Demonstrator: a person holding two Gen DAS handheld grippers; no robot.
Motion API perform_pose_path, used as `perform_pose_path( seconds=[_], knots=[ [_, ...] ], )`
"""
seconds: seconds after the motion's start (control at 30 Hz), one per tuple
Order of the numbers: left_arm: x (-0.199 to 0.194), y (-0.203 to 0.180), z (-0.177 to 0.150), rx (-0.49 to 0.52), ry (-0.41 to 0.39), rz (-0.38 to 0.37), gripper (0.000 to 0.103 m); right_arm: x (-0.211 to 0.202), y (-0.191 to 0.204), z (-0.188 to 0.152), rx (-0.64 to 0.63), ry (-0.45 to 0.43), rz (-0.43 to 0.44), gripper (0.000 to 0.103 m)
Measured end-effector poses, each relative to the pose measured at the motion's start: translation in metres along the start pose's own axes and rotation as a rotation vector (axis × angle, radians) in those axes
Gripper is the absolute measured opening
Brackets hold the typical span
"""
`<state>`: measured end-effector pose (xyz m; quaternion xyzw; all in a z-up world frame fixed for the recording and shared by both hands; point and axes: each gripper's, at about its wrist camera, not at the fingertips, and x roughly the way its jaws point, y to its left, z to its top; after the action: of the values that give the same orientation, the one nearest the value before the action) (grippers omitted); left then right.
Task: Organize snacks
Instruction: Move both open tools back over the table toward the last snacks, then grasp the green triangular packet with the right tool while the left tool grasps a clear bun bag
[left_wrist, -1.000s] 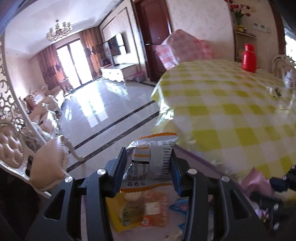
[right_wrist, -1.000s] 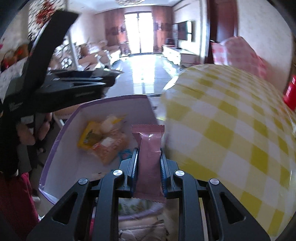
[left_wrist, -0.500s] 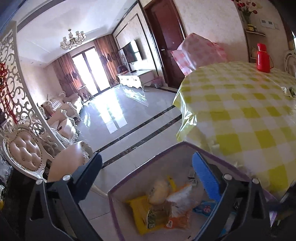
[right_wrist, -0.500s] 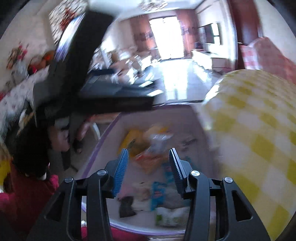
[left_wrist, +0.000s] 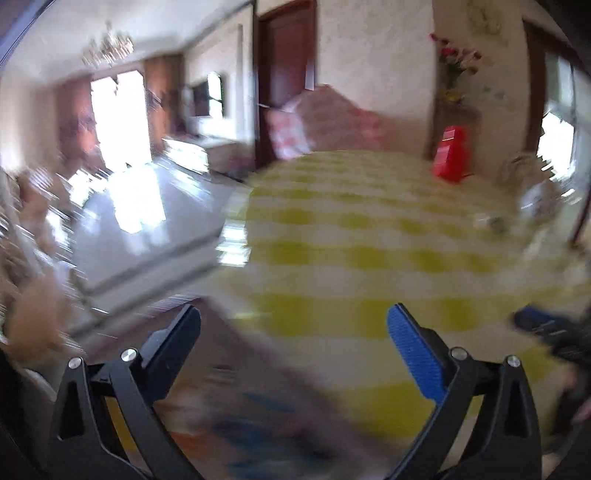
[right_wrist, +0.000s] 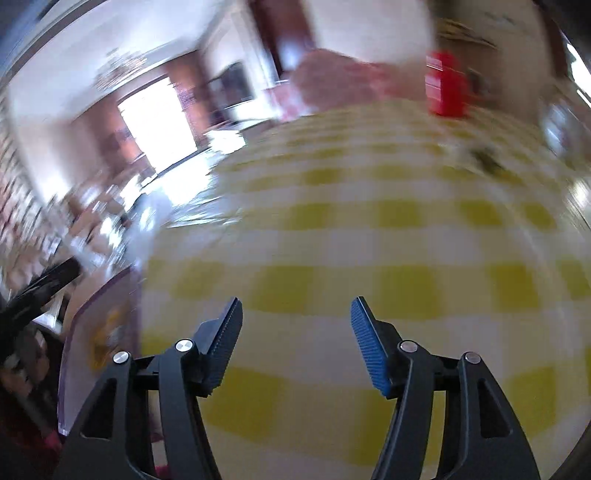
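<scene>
Both views are blurred by motion. My left gripper (left_wrist: 291, 332) is open and empty, above the edge of the yellow checked table (left_wrist: 369, 236). Blurred snack packets (left_wrist: 255, 421) in the purple-rimmed box show low between its fingers. My right gripper (right_wrist: 295, 325) is open and empty over the table (right_wrist: 369, 221). The purple-rimmed box (right_wrist: 96, 317) with a yellow packet inside sits at the table's left edge in the right wrist view. The right gripper also shows at the right edge of the left wrist view (left_wrist: 543, 325).
A red flask (left_wrist: 452, 155) stands at the table's far side, also in the right wrist view (right_wrist: 443, 88). A pink checked chair back (left_wrist: 321, 122) rises behind the table. Small items (left_wrist: 495, 221) lie far right. Shiny floor (left_wrist: 140, 221) lies left.
Both grippers let go of their snack packets into the box and opened. They then swung right from the box toward the table.
</scene>
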<state>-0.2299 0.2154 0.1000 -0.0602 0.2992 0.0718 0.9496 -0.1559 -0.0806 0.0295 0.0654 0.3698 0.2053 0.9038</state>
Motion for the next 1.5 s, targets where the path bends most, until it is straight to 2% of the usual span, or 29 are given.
perform_pose_path(
  seconds=[0.03,0.1,0.17,0.27,0.43,0.53,0.63,0.7,0.83,0.93,1.0,1.17,1.23,1.4,1.47,1.5],
  knots=[
    [0.003,-0.019,0.005,-0.017,0.01,-0.094,0.101,-0.003,-0.016,0.001,0.033,-0.002,-0.019,0.061],
    [0.013,-0.057,0.016,-0.02,0.022,-0.224,0.101,-0.008,-0.058,-0.001,0.12,-0.01,-0.077,0.062],
    [0.029,-0.098,0.03,-0.009,0.024,-0.3,0.101,-0.011,-0.085,-0.002,0.17,-0.022,-0.108,0.065],
    [0.073,-0.166,0.049,-0.003,0.026,-0.362,0.101,-0.015,-0.127,-0.002,0.237,-0.035,-0.162,0.066],
    [0.157,-0.246,0.067,0.002,0.055,-0.346,0.101,-0.007,-0.173,0.018,0.263,-0.037,-0.25,0.066],
    [0.205,-0.289,0.079,0.019,0.057,-0.315,0.101,0.004,-0.188,0.044,0.224,-0.06,-0.318,0.066],
    [0.242,-0.312,0.092,0.016,0.071,-0.306,0.101,0.023,-0.212,0.075,0.241,-0.086,-0.345,0.066],
    [0.26,-0.319,0.1,0.0,0.058,-0.304,0.101,0.044,-0.233,0.099,0.27,-0.09,-0.36,0.066],
    [0.284,-0.316,0.109,-0.044,0.017,-0.333,0.101,0.078,-0.258,0.13,0.324,-0.077,-0.325,0.066],
    [0.29,-0.299,0.111,-0.075,-0.012,-0.271,0.101,0.105,-0.281,0.149,0.503,-0.047,-0.24,0.066],
    [0.282,-0.276,0.114,-0.174,-0.083,-0.215,0.101,0.119,-0.287,0.158,0.602,-0.05,-0.2,0.066],
    [0.275,-0.251,0.122,-0.262,-0.136,-0.145,0.101,0.156,-0.276,0.185,0.693,-0.062,-0.199,0.066],
    [0.275,-0.246,0.123,-0.277,-0.129,-0.145,0.101,0.167,-0.274,0.196,0.721,-0.065,-0.217,0.066],
    [0.284,-0.24,0.123,-0.309,-0.083,-0.15,0.101,0.188,-0.273,0.219,0.77,-0.084,-0.365,0.064],
    [0.288,-0.24,0.123,-0.311,-0.06,-0.157,0.101,0.194,-0.266,0.222,0.732,-0.066,-0.442,0.055],
    [0.289,-0.241,0.122,-0.309,-0.049,-0.161,0.101,0.196,-0.261,0.223,0.687,-0.05,-0.489,0.048]
  ],
)
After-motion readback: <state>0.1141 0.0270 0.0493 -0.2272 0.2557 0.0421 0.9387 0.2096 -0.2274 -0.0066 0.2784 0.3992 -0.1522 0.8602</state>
